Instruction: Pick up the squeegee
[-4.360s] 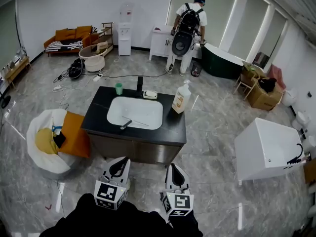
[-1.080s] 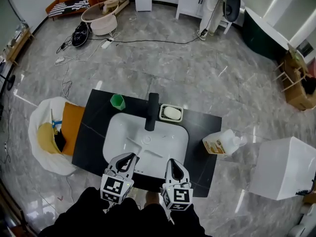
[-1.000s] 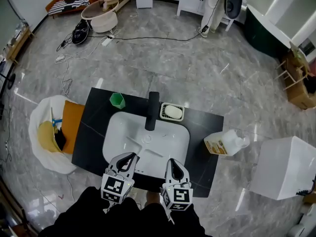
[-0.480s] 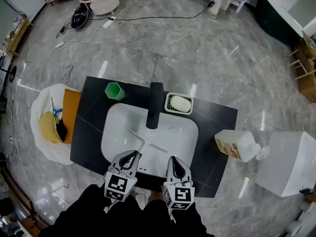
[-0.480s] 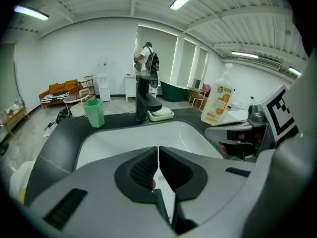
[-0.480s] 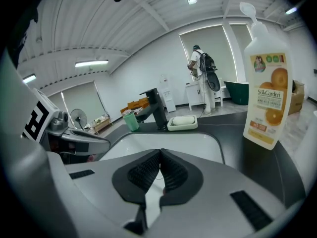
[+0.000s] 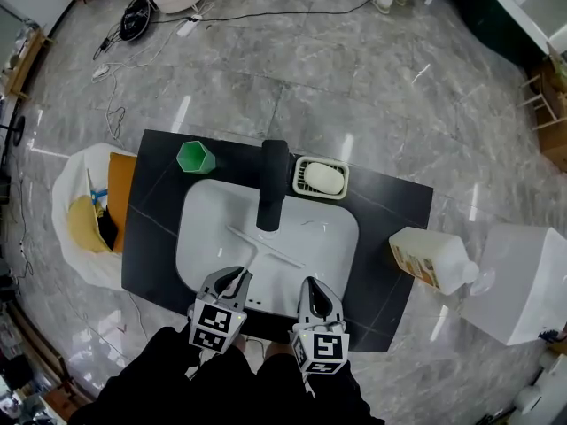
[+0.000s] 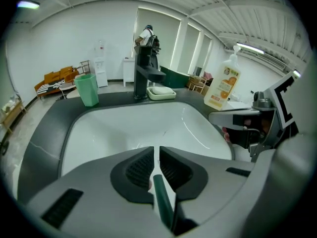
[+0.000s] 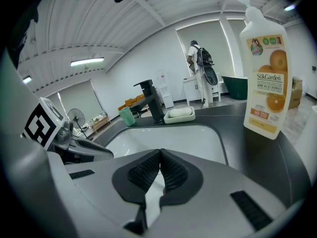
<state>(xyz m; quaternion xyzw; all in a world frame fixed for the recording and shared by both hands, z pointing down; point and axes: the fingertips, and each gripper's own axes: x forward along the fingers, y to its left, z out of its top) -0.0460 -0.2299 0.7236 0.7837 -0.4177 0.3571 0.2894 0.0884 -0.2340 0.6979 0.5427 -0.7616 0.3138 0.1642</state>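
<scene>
The squeegee (image 7: 262, 247) lies in the white basin (image 7: 208, 237) of the black vanity top as a pale thin T shape, just in front of the black faucet (image 7: 271, 184). My left gripper (image 7: 234, 278) hangs over the basin's near rim, shut with nothing between its pads, a little short of the squeegee. My right gripper (image 7: 312, 285) hovers beside it over the same rim, also shut and empty. In the left gripper view the jaws (image 8: 156, 155) point into the basin; the squeegee is not clear there. The right gripper view shows its jaws (image 9: 159, 155) meeting at the tips.
On the counter stand a green cup (image 7: 193, 158), a soap dish with a bar (image 7: 321, 177) and an orange-labelled pump bottle (image 7: 434, 259). A white basket with orange cloth (image 7: 84, 220) sits left of the vanity, a white box (image 7: 532, 282) to its right.
Both grippers have sunk toward the basin's near rim and the head view has closed in over the sink. Both pairs of jaws stay shut.
</scene>
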